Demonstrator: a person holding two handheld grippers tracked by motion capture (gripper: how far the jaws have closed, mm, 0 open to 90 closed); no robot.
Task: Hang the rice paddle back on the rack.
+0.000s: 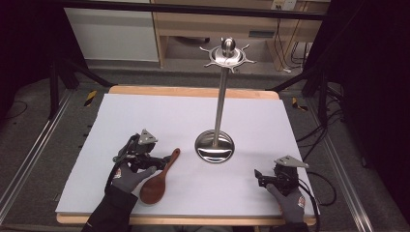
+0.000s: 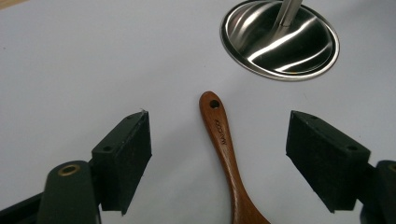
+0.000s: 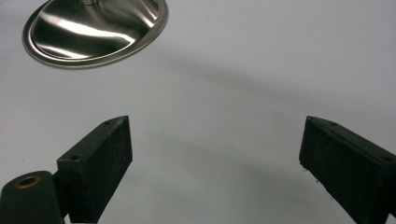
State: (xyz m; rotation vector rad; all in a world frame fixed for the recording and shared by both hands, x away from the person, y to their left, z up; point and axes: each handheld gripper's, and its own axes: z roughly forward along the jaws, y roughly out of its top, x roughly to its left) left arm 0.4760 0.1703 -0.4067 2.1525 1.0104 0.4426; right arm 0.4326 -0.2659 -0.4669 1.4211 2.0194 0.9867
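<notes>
A brown wooden spoon (image 1: 159,181) lies flat on the white sheet, bowl toward the front edge, handle pointing at the steel stand. My left gripper (image 1: 162,161) sits beside the handle, held by a gloved hand. In the left gripper view the spoon's handle (image 2: 223,144), with a hole near its tip, lies between the jaws of the left gripper (image 2: 219,122), which stands open, the pads well clear of the wood on both sides. My right gripper (image 1: 259,177) rests near the front right and stands open (image 3: 215,126) over bare sheet.
A steel utensil stand rises mid-table: round dished base (image 1: 214,147), thin pole (image 1: 221,101), hooked crown (image 1: 227,54). The base (image 2: 261,51) lies just beyond the spoon's tip and shows at upper left (image 3: 93,32) in the right gripper view. White sheet (image 1: 193,116) covers the wooden table.
</notes>
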